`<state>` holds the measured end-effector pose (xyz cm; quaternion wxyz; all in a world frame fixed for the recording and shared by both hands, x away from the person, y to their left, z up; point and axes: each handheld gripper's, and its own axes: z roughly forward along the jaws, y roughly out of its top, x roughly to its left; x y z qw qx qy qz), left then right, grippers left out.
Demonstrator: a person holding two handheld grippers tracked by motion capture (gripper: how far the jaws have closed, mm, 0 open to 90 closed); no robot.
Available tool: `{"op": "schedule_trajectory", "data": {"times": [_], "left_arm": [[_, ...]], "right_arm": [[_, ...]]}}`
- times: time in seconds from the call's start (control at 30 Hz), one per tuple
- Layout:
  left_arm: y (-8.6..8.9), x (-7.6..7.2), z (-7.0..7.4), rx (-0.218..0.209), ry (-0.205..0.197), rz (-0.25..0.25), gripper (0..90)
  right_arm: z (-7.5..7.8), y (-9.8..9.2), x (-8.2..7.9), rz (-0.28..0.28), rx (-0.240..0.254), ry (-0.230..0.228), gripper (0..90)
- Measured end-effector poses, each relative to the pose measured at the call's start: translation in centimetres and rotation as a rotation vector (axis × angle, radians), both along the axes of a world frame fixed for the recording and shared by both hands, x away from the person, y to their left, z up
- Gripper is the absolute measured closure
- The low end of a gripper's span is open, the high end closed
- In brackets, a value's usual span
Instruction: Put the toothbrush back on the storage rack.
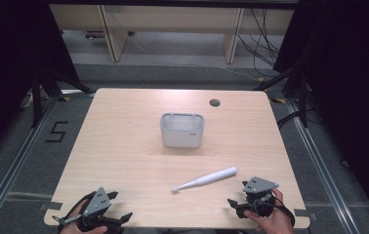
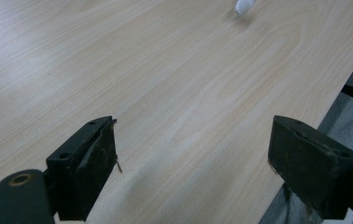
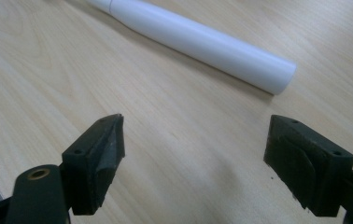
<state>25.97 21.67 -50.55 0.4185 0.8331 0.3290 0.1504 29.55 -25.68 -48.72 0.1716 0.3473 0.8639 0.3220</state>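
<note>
The white electric toothbrush (image 1: 205, 179) is lying flat on the counter (image 1: 124, 156), lower centre of the high view, just beside the right hand-held gripper (image 1: 243, 202), whose jaws are standing wide and empty. It is looking light, rigid, smooth and likely to roll, so gripping across the thick handle (image 3: 202, 44) seems best. The left hand-held gripper (image 1: 105, 210) is also gaping empty at lower left.

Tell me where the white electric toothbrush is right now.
In the high view the toothbrush lies flat on the table, front right, between the grey bin and the right gripper.

Toothbrush (image 1: 205, 179) lies before bin (image 1: 182, 130) (on table (image 1: 124, 146)).
</note>
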Motion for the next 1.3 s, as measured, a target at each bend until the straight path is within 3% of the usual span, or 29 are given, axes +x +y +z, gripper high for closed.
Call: {"op": "schedule_trajectory", "data": {"times": [0.07, 0.13, 0.27, 0.3, 0.33, 0.4, 0.43, 0.47, 0.57, 0.67, 0.87, 0.9, 0.93, 1.07, 1.1, 1.13, 1.3], "left_arm": [[0.0, 0.0, 0.0, -0.001, -0.001, 0.001, 14.7], [0.1, 0.0, 0.0, 0.012, -0.005, -0.003, 14.7], [0.2, 0.1, 0.1, 0.021, -0.002, -0.010, 14.7], [0.4, 0.2, 0.2, 0.049, -0.015, -0.020, 14.7], [0.2, 0.1, 0.1, 0.020, -0.005, -0.006, 14.7], [0.2, 0.1, 0.1, 0.019, -0.005, -0.009, 14.7], [0.5, 0.3, 0.2, 0.059, -0.017, -0.028, 14.7], [0.2, 0.1, 0.1, 0.019, -0.009, -0.011, 14.7], [0.2, 0.1, 0.1, 0.019, -0.010, -0.014, 14.7], [0.3, 0.1, 0.2, 0.050, -0.017, -0.027, 14.7], [0.2, 0.1, 0.0, 0.017, -0.017, -0.012, 14.7], [0.2, 0.1, 0.0, 0.017, -0.017, -0.012, 14.7], [0.3, 0.1, 0.1, 0.036, -0.016, -0.022, 14.7], [0.2, 0.0, 0.0, 0.021, -0.011, -0.016, 14.7], [0.3, 0.1, 0.1, 0.046, -0.016, -0.019, 14.7], [0.2, 0.2, 0.0, 0.022, -0.026, -0.011, 14.7], [0.2, 0.1, 0.1, 0.018, -0.010, -0.016, 14.7]], "right_arm": [[0.2, 0.2, 0.1, 0.017, -0.003, -0.009, 20.1], [0.2, 0.4, 0.0, 0.001, 0.006, 0.013, 20.1], [0.5, 0.9, 0.5, 0.040, -0.017, -0.010, 17.7], [0.6, 0.9, 0.5, 0.048, -0.018, -0.001, 17.2], [0.6, 1.0, 0.7, 0.058, -0.021, -0.010, 17.0], [0.6, 1.1, 0.8, 0.066, -0.025, -0.008, 16.9], [0.7, 1.2, 0.8, 0.057, -0.023, -0.004, 16.6], [0.8, 1.3, 0.9, 0.060, -0.024, -0.005, 16.6], [0.9, 1.4, 1.1, 0.064, -0.031, -0.009, 16.8], [1.3, 1.8, 1.4, 0.080, -0.042, 0.000, 18.0], [1.8, 2.2, 2.1, 0.102, -0.063, -0.018, 20.0], [1.8, 2.2, 2.3, 0.110, -0.064, -0.038, 20.2], [1.9, 2.3, 2.5, 0.113, -0.069, -0.028, 20.7], [2.1, 2.6, 3.0, 0.115, -0.080, -0.022, 21.5], [2.1, 2.7, 3.1, 0.115, -0.080, -0.025, 21.5], [2.2, 2.9, 3.4, 0.124, -0.084, -0.027, 21.5], [2.6, 3.6, 4.1, 0.131, -0.103, -0.017, 22.1]]}}
